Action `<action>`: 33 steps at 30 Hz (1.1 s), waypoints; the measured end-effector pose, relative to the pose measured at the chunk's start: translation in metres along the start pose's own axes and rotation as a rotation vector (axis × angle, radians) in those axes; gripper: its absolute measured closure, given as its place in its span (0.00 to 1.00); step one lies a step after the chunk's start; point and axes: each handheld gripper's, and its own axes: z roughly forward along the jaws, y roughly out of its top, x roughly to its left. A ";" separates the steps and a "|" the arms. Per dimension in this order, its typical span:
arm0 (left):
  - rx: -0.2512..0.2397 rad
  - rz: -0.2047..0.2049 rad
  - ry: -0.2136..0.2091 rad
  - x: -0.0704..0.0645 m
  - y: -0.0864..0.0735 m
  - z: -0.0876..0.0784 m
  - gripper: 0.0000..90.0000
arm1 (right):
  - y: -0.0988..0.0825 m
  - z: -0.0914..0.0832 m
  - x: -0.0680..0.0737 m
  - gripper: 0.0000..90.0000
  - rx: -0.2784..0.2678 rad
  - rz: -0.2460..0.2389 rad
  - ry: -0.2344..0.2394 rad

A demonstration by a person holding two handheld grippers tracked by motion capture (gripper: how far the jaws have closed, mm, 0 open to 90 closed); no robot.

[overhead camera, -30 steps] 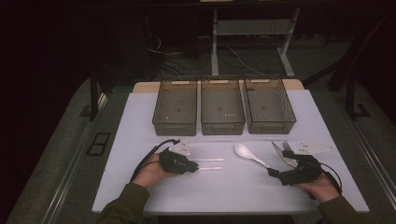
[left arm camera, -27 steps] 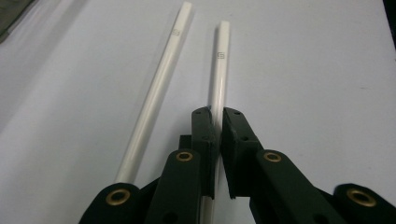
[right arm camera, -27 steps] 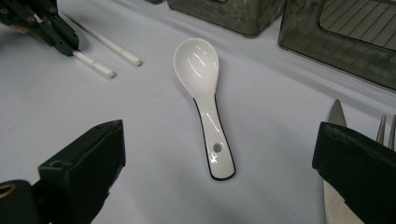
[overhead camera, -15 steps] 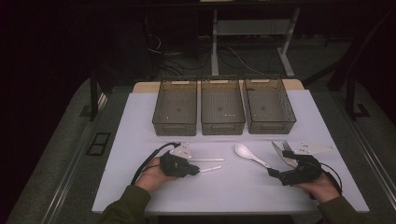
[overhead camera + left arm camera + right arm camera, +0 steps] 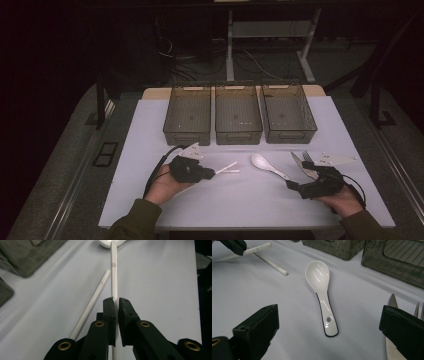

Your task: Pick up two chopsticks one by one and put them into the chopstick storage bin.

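Two chopsticks: lying crossed, one [image 5: 113,277] running out ahead of the jaws.
Left gripper [image 5: 116,303]: pinching that chopstick tight.
Right gripper [image 5: 329,322]: gaping wide, straddling spoon [image 5: 320,287].

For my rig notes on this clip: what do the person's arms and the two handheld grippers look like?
Both forearms wear dark olive-green sleeves. The left gripper and the right gripper are black, each with two blocky black jaws on linked arms joined by brass-coloured rivets. A light grey three-cornered plate sits on top of each, and a black cable loops back from the left one.
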 end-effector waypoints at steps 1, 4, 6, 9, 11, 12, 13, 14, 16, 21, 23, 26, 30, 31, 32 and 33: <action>-0.006 -0.004 0.004 0.000 0.002 -0.001 0.93 | 0.000 0.000 0.001 0.03 -0.006 -0.004 -0.002; -0.022 -0.006 0.019 0.002 0.006 -0.005 0.93 | -0.003 0.004 0.003 0.03 -0.033 -0.012 0.003; -0.040 -0.006 0.022 0.002 0.009 -0.009 0.93 | -0.004 0.007 0.004 0.03 -0.036 -0.016 0.012; -0.067 -0.014 0.025 0.004 0.012 -0.014 0.93 | -0.005 0.012 0.005 0.03 -0.030 -0.021 0.017; -0.075 -0.015 0.030 0.006 0.015 -0.017 0.93 | -0.005 0.012 0.005 0.03 -0.027 -0.023 0.015; -0.084 -0.016 0.028 0.007 0.016 -0.018 0.93 | -0.005 0.012 0.005 0.03 -0.028 -0.022 0.013; -0.088 -0.014 0.035 0.008 0.018 -0.019 0.93 | -0.005 0.011 0.005 0.03 -0.029 -0.018 0.013; -0.092 -0.015 0.038 0.008 0.019 -0.020 0.93 | -0.005 0.011 0.005 0.03 -0.030 -0.015 0.013; -0.107 -0.013 0.046 0.010 0.024 -0.024 0.93 | -0.005 0.011 0.005 0.03 -0.028 -0.016 0.014; -0.151 -0.009 0.080 0.020 0.040 -0.035 0.93 | -0.004 0.011 0.005 0.03 -0.025 -0.019 0.013; -0.166 -0.007 0.095 0.025 0.048 -0.040 0.93 | -0.004 0.011 0.005 0.03 -0.025 -0.020 0.014; -0.183 -0.012 0.119 0.033 0.059 -0.050 0.93 | -0.004 0.010 0.005 0.03 -0.026 -0.013 0.014; -0.198 -0.021 0.168 0.047 0.076 -0.066 0.93 | -0.004 0.010 0.005 0.03 -0.026 -0.014 0.015; -0.200 -0.023 0.185 0.051 0.080 -0.070 0.93 | -0.004 0.010 0.005 0.03 -0.025 -0.014 0.015; -0.205 -0.022 0.196 0.054 0.084 -0.073 0.93 | -0.004 0.010 0.005 0.03 -0.026 -0.013 0.015; -0.211 -0.021 0.209 0.058 0.088 -0.077 0.93 | -0.004 0.010 0.005 0.03 -0.026 -0.011 0.015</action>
